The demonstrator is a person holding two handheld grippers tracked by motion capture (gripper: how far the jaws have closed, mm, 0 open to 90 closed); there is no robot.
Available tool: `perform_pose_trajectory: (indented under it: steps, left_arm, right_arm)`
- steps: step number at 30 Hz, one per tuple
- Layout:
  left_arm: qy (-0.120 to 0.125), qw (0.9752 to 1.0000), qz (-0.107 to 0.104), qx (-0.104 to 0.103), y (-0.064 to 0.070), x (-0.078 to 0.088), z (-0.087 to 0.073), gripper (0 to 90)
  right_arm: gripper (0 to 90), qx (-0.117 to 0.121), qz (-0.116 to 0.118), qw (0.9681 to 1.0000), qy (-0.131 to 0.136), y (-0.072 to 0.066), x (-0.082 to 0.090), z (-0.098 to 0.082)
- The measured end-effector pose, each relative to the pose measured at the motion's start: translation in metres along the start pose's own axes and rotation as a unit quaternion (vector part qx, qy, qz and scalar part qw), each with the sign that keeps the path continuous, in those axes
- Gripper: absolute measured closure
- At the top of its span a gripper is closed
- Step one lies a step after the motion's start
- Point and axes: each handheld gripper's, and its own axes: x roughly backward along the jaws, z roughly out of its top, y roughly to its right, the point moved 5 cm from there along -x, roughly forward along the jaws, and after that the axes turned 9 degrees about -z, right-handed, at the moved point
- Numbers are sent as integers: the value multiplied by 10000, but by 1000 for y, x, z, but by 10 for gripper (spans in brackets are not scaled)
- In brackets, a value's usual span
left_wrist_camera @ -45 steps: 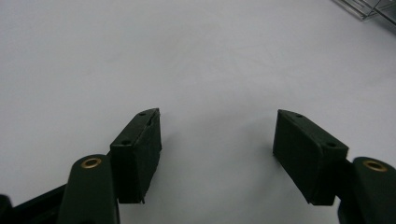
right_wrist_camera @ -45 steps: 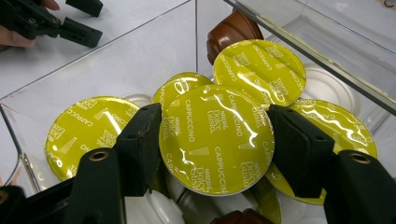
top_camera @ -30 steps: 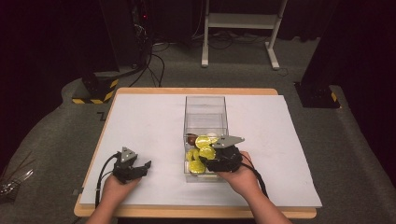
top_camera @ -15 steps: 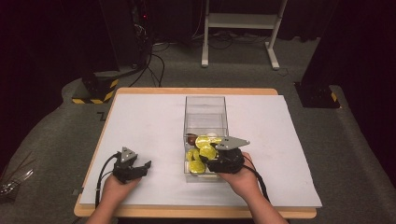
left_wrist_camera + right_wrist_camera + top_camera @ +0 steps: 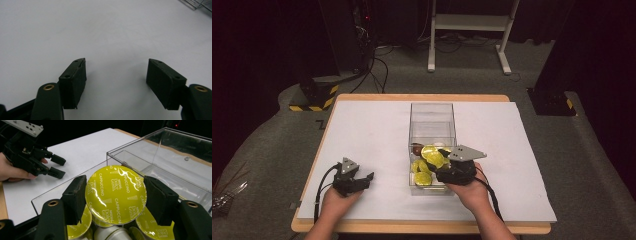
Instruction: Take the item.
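Right gripper view: clear box (image 5: 160,152) walls surround claw-held capsule (image 5: 115,194).

Glossy yellow foil lid (image 5: 115,194), clear smooth plastic box (image 5: 160,155), matt white paper sheet (image 5: 367,130), wood table edge (image 5: 412,227).

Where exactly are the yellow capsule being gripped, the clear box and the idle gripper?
yellow capsule (image 5: 115,194): right gripper view, middle of its foil lid.
clear box (image 5: 432,104): high view, far rim.
left gripper (image 5: 116,83): left gripper view, gap midway between its open fingertips, above white paper.
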Motion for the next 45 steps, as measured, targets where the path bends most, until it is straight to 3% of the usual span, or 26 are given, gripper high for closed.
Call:
perform_pose_trajectory:
  steps: [9,16,45]
  left_arm:
    - [5,10000,0,0,0,0,0,327]
    - [-4,10000,-7,2,0,0,0,325]
    - [-15,10000,-22,3,0,0,0,318]
  right_arm:
    - [378,-11,-8,9997,240,-2,2,2]
    - [378,-162,-19,9988,466,2,9,5]
    - [378,-391,-428,9944,884,33,37,12]
